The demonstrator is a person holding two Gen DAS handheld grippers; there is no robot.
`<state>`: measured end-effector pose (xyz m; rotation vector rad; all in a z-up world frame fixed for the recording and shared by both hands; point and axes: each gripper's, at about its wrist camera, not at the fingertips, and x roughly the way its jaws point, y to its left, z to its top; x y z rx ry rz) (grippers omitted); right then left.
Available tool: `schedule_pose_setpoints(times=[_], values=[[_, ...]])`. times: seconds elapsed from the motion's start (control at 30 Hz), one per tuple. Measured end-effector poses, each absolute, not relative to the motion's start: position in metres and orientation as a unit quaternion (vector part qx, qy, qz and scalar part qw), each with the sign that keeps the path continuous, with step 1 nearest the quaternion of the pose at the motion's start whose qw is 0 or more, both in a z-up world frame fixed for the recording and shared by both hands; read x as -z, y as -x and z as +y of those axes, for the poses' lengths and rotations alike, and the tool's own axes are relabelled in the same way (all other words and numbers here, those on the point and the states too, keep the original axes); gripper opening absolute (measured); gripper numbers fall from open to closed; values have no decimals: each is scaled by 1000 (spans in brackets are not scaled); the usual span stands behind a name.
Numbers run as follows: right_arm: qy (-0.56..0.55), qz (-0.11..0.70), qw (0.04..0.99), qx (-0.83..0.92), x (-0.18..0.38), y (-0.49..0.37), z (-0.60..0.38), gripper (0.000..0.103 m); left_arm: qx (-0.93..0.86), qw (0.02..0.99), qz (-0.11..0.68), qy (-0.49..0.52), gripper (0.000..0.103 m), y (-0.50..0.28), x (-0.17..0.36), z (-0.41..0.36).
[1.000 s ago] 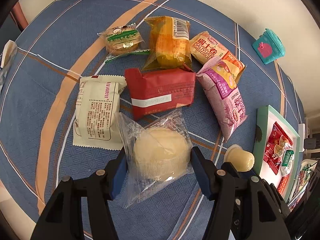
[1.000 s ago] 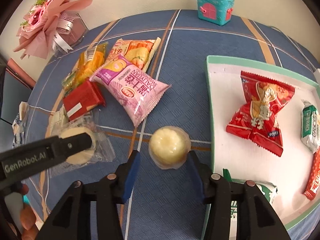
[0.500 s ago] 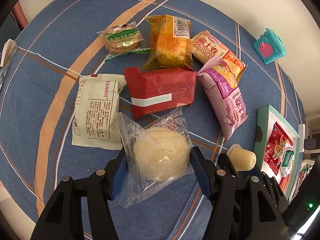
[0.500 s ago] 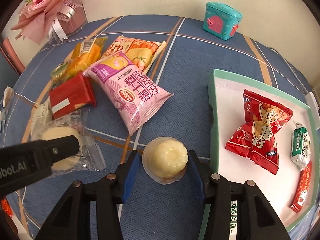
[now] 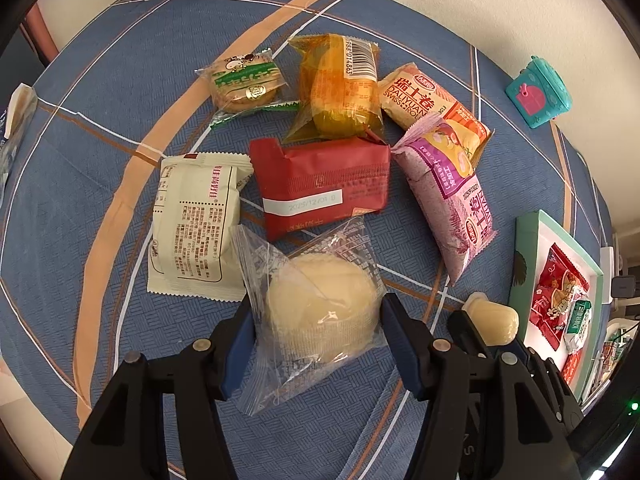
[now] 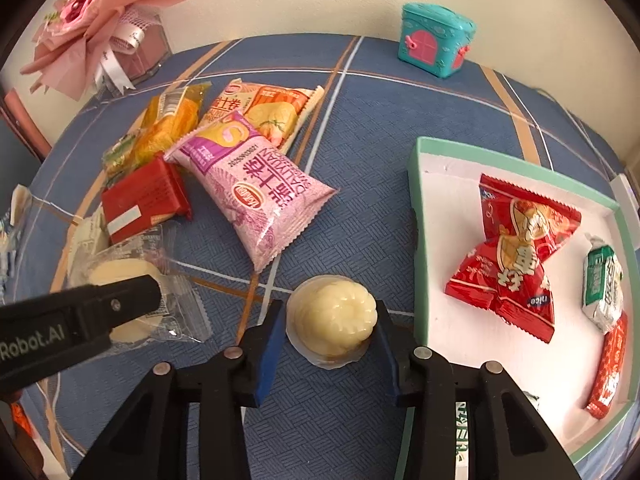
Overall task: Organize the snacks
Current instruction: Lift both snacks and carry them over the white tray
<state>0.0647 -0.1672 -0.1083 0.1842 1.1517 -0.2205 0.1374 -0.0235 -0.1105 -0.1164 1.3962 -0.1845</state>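
My left gripper is shut on a pale round cake in a clear bag, seen also in the right wrist view. My right gripper is shut on a pale yellow jelly cup, held a little above the blue cloth; it shows in the left wrist view too. Beyond lie a red pack, a cream pack, a pink Swiss-roll pack, an orange Swiss-roll pack, a yellow cake pack and a green-labelled biscuit pack.
A green-rimmed white tray at the right holds a red candy bag, a green-and-white packet and a red stick pack. A teal toy house and a pink bouquet stand by the back wall.
The right gripper has lifted the jelly cup and moved it slightly towards the tray. The left gripper has closed in on the bagged cake and raised it a little.
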Motion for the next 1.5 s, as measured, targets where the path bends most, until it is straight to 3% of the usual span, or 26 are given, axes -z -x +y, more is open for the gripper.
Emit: schedule_pose_setpoints(times=[0.8,1.5], values=[[-122,474,867,91,32,-46,-174,44,93,827,550,72,59,-119,27,-11],[-246,455,818,251,24,25,-328,45,211,832,514,-16,59,-66,2,-141]])
